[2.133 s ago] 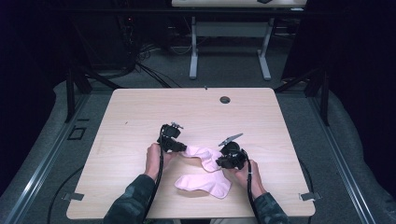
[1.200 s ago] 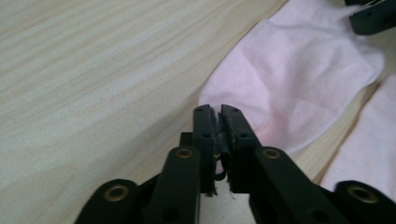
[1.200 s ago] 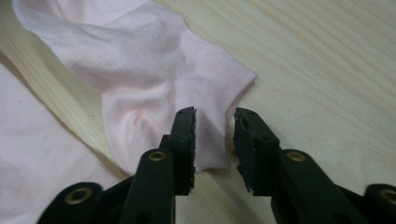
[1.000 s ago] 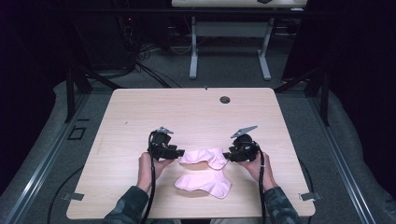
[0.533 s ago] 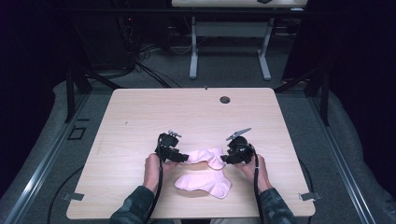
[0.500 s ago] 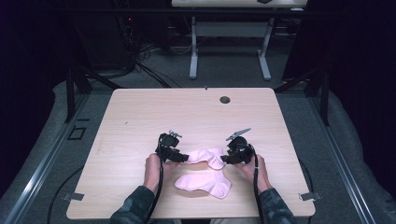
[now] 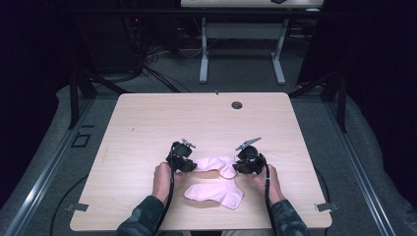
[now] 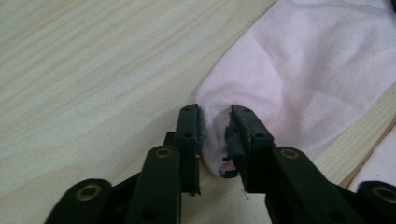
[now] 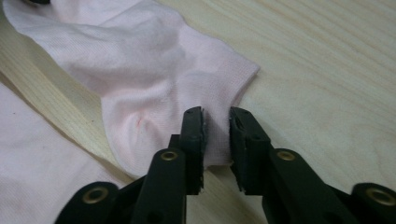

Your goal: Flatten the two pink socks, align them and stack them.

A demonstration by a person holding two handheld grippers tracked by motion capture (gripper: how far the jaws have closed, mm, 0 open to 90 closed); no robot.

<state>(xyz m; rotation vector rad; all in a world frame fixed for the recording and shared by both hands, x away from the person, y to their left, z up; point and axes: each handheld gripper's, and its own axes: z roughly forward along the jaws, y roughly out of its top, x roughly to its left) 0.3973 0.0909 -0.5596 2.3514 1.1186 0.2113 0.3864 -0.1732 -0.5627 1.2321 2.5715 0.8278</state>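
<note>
Two pale pink socks lie on the wooden table (image 7: 147, 128). The upper sock (image 7: 216, 163) lies crosswise between my two grippers. My left gripper (image 7: 189, 166) has just been closing its jaws, and they now pinch the toe end of this sock (image 8: 303, 70), with fabric bunched between the left gripper's (image 8: 215, 135) pads. My right gripper (image 7: 237, 167) has also just been closing and grips the cuff end of the same sock (image 9: 154, 70) between the right gripper's (image 9: 215, 135) pads. The second sock (image 7: 214, 192) lies flat just nearer the person, untouched.
A dark round grommet (image 7: 237, 104) sits near the table's far edge. The second sock's edge (image 9: 37, 163) lies close beside the held one. Another table's legs (image 7: 202, 54) stand on the dark floor beyond.
Both hands drew in from the spread position a second ago to the two ends of the upper sock and sank onto it. Since half a second ago they have stayed put.
</note>
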